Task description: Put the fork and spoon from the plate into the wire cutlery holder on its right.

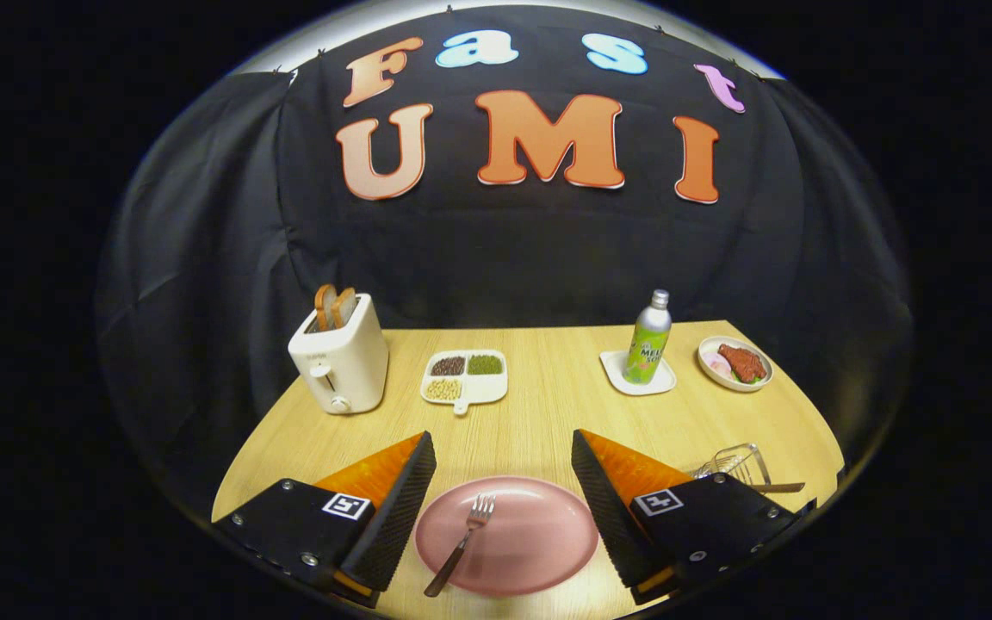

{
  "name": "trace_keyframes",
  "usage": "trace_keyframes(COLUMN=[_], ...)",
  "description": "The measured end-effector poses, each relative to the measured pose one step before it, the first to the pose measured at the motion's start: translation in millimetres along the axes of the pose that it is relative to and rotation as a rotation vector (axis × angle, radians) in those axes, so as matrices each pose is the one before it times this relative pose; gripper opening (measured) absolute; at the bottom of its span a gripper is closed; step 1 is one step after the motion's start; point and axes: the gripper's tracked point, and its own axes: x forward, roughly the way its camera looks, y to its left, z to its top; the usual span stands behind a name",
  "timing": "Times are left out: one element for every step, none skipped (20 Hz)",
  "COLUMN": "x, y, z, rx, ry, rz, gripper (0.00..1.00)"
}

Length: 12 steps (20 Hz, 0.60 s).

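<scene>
Two gripper (503, 504) fingers stand wide apart above a pink plate (548, 542), gripping nothing. Between them a fork (462, 542) lies on the plate, tines toward the far side. Right of the plate, partly hidden behind the right finger, sits the wire cutlery holder (735, 463), a handle (778, 487) jutting from it. Beyond stand a toaster (341, 357), divided dish (465, 376), bottle (648, 338) and meat plate (734, 362).

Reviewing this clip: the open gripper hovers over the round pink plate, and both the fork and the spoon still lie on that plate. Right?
Not quite. The gripper view shows the open gripper over the round pink plate, but only the metal fork lies on it. A long handle sticks out of the wire cutlery holder beside the right finger, which may be the spoon, though its bowl is hidden.
</scene>
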Motion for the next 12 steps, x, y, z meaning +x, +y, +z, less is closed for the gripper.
trace_keyframes(x=[3.6, 3.67, 3.54, 5.4, 5.19, 6.24, 7.28, 7.25, 6.56, 7.39, 4.59, 3.59], y=[5.04, 4.75, 4.23, 4.3, 2.46, 2.21, 1.92, 0.19, 1.34, 3.73, 1.88, 2.42], z=[-12.61, -13.32, -17.18, -15.11, -12.99, -12.43, -14.02, -15.08, -9.02, -6.85, -6.91, -5.82], rx=[-0.00135, 0.00126, -0.00294, 0.00168, 0.001, 0.00207, 0.00226, 0.00002, 0.00445, 0.00417, 0.00323, 0.00137], ry=[0.02983, 0.034, 0.04363, 0.03861, 0.03536, 0.03216, 0.03376, 0.05739, 0.0343, 0.03087, 0.02766, 0.02709], rz=[0.00473, 0.00739, 0.00626, 0.00804, 0.00325, 0.00197, 0.00062, -0.00036, 0.00378, 0.00629, 0.0058, 0.00709], gripper=[0.96, 0.96, 0.95, 0.95, 0.95, 0.94, 0.93, 0.9, 0.88, 0.83, 0.8, 0.74])
